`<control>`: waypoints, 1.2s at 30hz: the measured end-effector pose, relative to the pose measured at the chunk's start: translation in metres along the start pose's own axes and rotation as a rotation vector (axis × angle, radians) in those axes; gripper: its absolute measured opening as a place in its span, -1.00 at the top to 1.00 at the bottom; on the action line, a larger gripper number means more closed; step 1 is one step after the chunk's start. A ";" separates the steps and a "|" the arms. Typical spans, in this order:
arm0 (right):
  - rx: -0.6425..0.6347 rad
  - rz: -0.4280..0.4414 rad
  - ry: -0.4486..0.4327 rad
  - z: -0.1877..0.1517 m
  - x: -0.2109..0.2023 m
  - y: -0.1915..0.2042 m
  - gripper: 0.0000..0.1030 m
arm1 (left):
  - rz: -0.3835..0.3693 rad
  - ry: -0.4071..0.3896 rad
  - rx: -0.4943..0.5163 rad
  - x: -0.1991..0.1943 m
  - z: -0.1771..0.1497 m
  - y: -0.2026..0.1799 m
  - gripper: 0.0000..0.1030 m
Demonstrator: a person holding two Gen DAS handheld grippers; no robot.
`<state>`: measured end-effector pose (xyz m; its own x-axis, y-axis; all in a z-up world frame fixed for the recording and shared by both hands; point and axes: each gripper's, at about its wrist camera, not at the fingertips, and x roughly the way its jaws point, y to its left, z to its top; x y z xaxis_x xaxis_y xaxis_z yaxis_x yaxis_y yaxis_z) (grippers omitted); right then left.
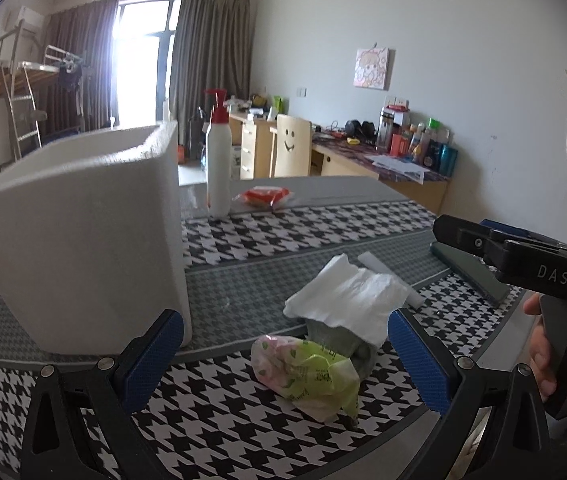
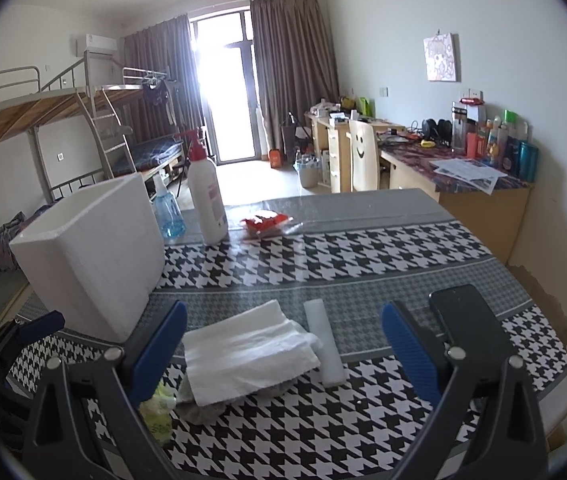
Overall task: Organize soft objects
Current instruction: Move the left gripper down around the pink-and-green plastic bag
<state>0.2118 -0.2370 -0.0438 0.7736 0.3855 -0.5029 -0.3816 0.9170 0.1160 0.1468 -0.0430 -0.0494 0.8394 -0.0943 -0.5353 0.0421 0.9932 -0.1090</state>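
Note:
A white folded foam sheet [image 1: 351,300] lies on a grey cloth [image 1: 339,338], with a crumpled green and pink plastic bag [image 1: 307,376] in front. My left gripper [image 1: 283,356] is open and empty, its blue pads either side of the bag. A white foam box [image 1: 83,248] stands open-topped at the left. In the right wrist view my right gripper [image 2: 283,356] is open and empty above the sheet [image 2: 247,352]; the bag [image 2: 159,404], the cloth [image 2: 199,410] and the box [image 2: 95,256] show there. The right gripper also shows in the left wrist view [image 1: 463,240].
A white foam stick [image 2: 325,344] and a dark phone [image 2: 467,320] lie on the houndstooth tablecloth [image 2: 363,248]. A white pump bottle [image 2: 205,200], a blue bottle [image 2: 167,212] and a red packet [image 2: 265,222] stand farther back. Desks, a chair and a bunk bed fill the room behind.

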 end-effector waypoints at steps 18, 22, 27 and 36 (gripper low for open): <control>-0.018 0.054 0.090 -0.013 0.025 0.003 -0.93 | 0.050 0.089 -0.017 0.028 -0.011 -0.007 -0.98; -0.035 0.063 0.112 -0.016 0.031 0.008 -0.93 | 0.062 0.121 -0.032 0.036 -0.017 -0.007 -0.94; -0.038 0.078 0.121 -0.017 0.032 0.011 -0.93 | 0.053 0.147 -0.026 0.041 -0.021 -0.011 -0.79; -0.047 0.098 0.154 -0.021 0.041 0.017 -0.93 | 0.037 0.176 0.003 0.048 -0.027 -0.017 -0.45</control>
<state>0.2260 -0.2075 -0.0802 0.6465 0.4496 -0.6164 -0.4777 0.8685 0.1326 0.1718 -0.0668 -0.0958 0.7325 -0.0678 -0.6773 0.0143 0.9963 -0.0843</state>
